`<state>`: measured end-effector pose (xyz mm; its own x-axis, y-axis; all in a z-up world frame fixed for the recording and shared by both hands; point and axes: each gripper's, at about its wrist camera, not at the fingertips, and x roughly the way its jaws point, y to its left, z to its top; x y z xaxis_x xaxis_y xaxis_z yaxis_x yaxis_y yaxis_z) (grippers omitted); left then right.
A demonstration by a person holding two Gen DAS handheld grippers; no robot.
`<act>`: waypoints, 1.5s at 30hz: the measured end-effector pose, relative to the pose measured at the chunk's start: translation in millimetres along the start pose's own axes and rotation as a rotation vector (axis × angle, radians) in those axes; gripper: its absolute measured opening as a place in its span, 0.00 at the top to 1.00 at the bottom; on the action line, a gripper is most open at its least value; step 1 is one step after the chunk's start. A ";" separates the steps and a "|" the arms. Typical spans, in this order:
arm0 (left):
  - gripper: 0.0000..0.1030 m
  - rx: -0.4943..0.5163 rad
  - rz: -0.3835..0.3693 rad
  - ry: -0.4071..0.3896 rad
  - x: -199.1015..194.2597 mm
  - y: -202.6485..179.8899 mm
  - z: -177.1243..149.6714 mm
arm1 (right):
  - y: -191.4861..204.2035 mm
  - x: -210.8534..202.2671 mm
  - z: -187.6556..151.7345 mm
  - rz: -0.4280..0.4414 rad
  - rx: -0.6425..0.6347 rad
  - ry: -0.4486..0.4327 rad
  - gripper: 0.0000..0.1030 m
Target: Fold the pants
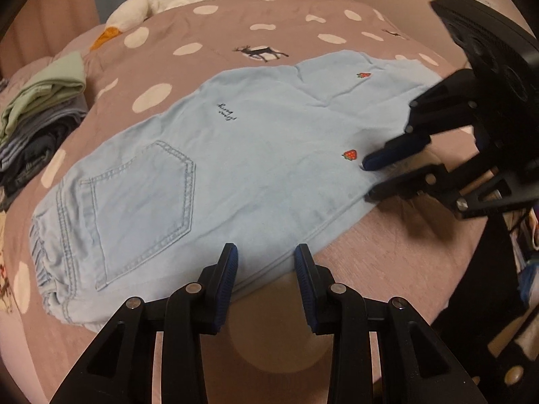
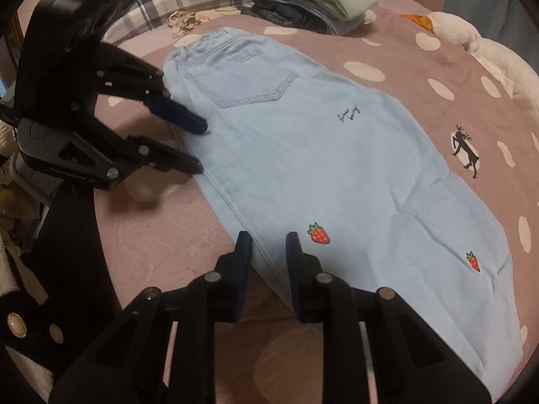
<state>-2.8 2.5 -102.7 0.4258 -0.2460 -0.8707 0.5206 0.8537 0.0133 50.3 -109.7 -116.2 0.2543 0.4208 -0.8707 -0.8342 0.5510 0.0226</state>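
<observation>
The light-blue pants (image 1: 235,155) lie flat across the middle of both views on a dotted pink bedspread (image 1: 202,33), already doubled leg on leg, pocket side up. The left gripper (image 1: 266,262), at the lower centre of its own view, straddles the near long edge with jaws apart and nothing pinched. The right gripper (image 2: 267,252) does the same near the strawberry (image 2: 318,233), its gap narrower (cloth between the pads, no visible pinch). The step in hand looks like taking hold of that edge; next, both must close on it and carry it over.
</observation>
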 end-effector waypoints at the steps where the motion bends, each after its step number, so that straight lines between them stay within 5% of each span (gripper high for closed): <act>1: 0.67 0.004 0.000 0.003 0.3 -0.6 -0.2 | -1.5 -0.2 -0.1 0.000 0.005 0.001 0.80; 9: 0.67 0.038 0.003 0.021 8.8 -6.3 2.1 | -5.5 -0.3 6.2 -0.007 0.046 -0.042 0.93; 12: 0.88 -0.015 0.017 0.003 8.4 3.6 1.8 | -8.5 -4.3 3.6 0.046 0.070 -0.042 0.93; 14: 0.93 -0.045 -0.014 -0.023 3.8 8.8 0.9 | -3.9 -4.0 -0.1 0.064 0.058 -0.029 0.93; 21: 0.94 -0.010 -0.026 -0.035 -3.1 0.0 -9.0 | -0.8 -3.5 -6.8 0.084 0.075 -0.033 0.93; 27: 0.94 0.100 0.065 0.023 -2.0 -18.8 -10.3 | 2.0 2.6 -7.9 0.069 0.073 -0.003 0.82; 30: 0.93 0.109 0.009 0.021 -17.2 -20.3 -13.0 | -8.2 -20.1 -9.0 0.120 0.135 -0.081 0.75; 33: 0.88 0.039 -0.064 -0.034 -26.5 -7.9 -8.0 | -26.7 -32.6 -13.3 0.099 0.229 -0.145 0.71; 36: 0.88 -0.137 -0.097 -0.090 -15.3 22.4 6.5 | -45.7 -18.6 -17.6 -0.010 0.329 -0.120 0.70; 42: 0.88 -0.521 0.005 -0.097 21.2 101.0 -9.1 | -80.3 -14.2 -41.7 -0.052 0.495 -0.168 0.71; 45: 0.88 -0.615 0.026 -0.133 8.9 120.6 -26.8 | -115.8 -30.8 -78.9 -0.097 0.637 -0.202 0.69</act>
<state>43.9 115.5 -122.0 0.5413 -0.2430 -0.8049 0.0051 0.9582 -0.2859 100.4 -243.3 -130.8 0.4517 0.4399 -0.7762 -0.3673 0.8845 0.2876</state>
